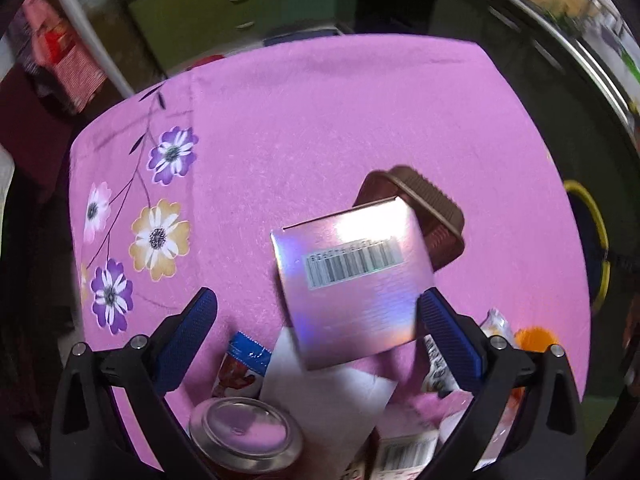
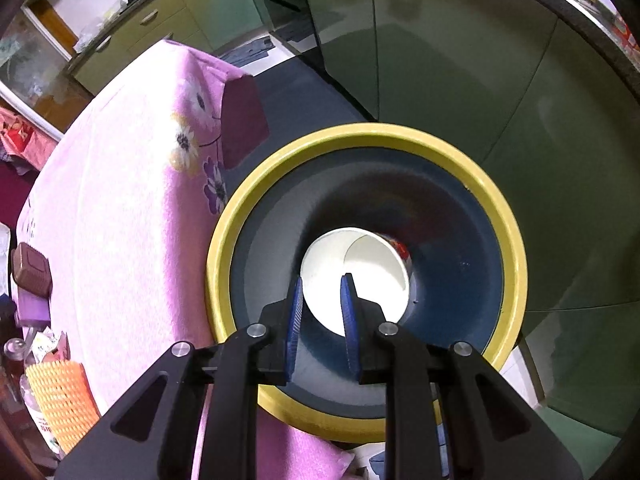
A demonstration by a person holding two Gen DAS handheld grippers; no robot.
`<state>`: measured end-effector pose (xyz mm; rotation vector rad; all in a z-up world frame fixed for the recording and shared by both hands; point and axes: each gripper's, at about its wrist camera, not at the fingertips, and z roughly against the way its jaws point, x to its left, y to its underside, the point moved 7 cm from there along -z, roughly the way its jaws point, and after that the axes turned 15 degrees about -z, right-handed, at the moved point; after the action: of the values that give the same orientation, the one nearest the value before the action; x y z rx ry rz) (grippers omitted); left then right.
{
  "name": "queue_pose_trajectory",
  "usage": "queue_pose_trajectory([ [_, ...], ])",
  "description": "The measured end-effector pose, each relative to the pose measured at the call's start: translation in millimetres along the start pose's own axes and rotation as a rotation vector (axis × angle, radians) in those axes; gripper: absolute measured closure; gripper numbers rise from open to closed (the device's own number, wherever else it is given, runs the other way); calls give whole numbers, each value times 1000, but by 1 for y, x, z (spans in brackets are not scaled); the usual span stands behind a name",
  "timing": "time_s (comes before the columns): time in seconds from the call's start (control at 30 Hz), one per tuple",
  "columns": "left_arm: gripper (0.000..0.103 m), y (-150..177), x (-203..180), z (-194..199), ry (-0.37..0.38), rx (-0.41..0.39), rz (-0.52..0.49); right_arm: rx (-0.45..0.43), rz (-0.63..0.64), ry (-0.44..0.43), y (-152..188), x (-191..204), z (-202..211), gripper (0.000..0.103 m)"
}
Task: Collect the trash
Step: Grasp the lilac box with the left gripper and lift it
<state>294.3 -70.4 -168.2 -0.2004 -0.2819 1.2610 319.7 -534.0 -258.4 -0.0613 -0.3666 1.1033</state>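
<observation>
In the left wrist view my left gripper (image 1: 316, 300) stands open above the pink flowered tablecloth (image 1: 304, 128). A shiny box with a barcode (image 1: 352, 276) sits between its fingers; the right fingertip is close to the box's corner and the left one is well apart from it. In the right wrist view my right gripper (image 2: 322, 300) hangs over a dark bin with a yellow rim (image 2: 224, 248). Its jaws are narrow, with the wall of a white paper cup (image 2: 372, 276) between them, mouth tilted up toward the camera.
A brown plastic tray (image 1: 432, 204) lies behind the box. Near the left fingers are a tin can (image 1: 244, 436), a blue and red wrapper (image 1: 240, 368), white paper (image 1: 320, 396) and printed packets (image 1: 436, 372). Green cabinets (image 2: 460, 80) stand behind the bin, which sits beside the table.
</observation>
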Motion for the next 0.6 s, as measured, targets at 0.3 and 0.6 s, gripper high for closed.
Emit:
queue_pose_trajectory([
  [0.3, 6, 1, -20, -12, 96, 56, 56, 14, -5, -19, -3, -2, -12, 83],
  [0.6, 27, -1, -18, -21, 116, 56, 70, 13, 0, -28, 2, -6, -11, 74],
])
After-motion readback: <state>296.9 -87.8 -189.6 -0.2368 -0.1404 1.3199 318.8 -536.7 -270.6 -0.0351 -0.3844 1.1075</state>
